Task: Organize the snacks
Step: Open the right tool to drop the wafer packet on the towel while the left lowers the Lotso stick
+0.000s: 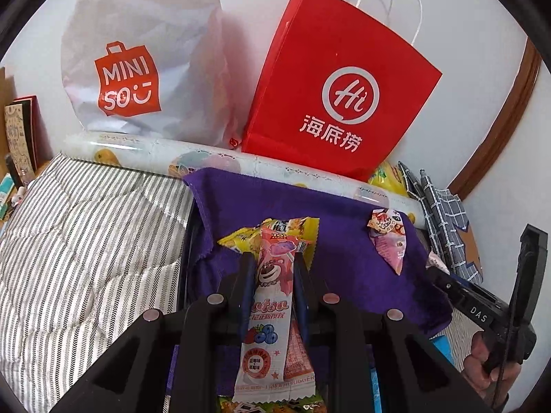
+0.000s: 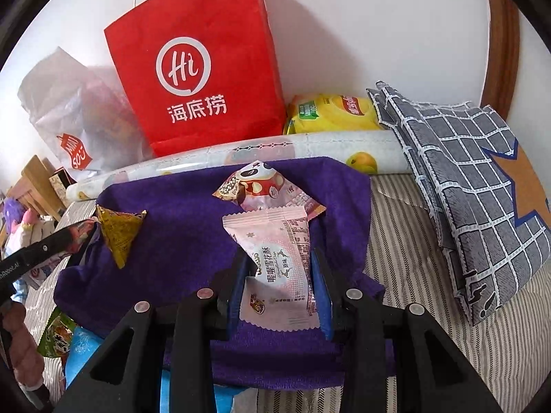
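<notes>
Left wrist view: your left gripper point(image 1: 272, 268) is clamped narrow on the long pink snack stick point(image 1: 267, 313), above the purple cloth point(image 1: 220, 206). The slim wrapper could slide out if tilted.

Right wrist view: your right gripper point(image 2: 280, 275) pinches the pink nougat packet point(image 2: 279, 268); ahead lies the panda snack point(image 2: 261, 186), just beyond its tip. Lowering carelessly could knock it.

Both grippers point(image 1: 272, 268) point(image 2: 280, 275) are built of black plastic, with blue pads point(image 2: 237, 292) inside. Round silver screws point(image 1: 215, 298) are set on the near arms. White lettering is printed on the side.
</notes>
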A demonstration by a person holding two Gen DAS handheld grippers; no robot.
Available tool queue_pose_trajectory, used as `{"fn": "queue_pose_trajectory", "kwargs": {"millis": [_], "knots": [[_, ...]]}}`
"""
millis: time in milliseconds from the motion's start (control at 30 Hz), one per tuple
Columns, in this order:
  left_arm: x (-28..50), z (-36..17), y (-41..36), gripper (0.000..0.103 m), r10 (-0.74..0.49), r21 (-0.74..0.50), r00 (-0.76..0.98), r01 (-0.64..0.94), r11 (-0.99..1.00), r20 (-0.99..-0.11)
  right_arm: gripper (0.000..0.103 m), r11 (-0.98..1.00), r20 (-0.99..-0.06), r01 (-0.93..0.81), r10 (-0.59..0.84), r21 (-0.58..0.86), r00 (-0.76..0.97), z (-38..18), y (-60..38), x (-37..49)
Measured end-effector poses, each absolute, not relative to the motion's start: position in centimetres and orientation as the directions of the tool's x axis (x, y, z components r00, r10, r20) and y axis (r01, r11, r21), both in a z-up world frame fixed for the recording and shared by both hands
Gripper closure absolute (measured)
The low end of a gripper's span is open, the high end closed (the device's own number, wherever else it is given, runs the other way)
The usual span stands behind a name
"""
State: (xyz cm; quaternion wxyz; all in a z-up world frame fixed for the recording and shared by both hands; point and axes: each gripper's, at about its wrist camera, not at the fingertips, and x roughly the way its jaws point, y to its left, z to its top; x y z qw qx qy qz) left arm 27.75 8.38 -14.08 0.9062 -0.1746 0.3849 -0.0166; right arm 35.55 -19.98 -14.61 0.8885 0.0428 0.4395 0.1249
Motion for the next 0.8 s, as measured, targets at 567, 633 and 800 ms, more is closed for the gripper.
{"fn": "queue_pose_trajectory", "kwargs": {"millis": [567,633,800], "knots": [[28.4,-15.4,8.4,0.082,-0.208,-0.369,0.659,-0.112,0.923,-0.722,0.061,0.970,-0.751,-0.188,0.240,0.155,0.615,-13.4,-19.8,34.8],[28.4,-15.4,8.3,0.080,-0.208,-0.369,0.660,-0.112,0.923,-0.722,0.061,0.969,-0.751,-0.187,0.242,0.160,0.615,-13.3,-19.8,34.8],[28.4,-15.2,8.5,0.067,-0.215,-0.381,0.660,-0.116,0.917,-0.720,0.061,0.969,-0.756,-0.182,0.244,0.167,0.608,-13.4,-19.9,34.8]]}}
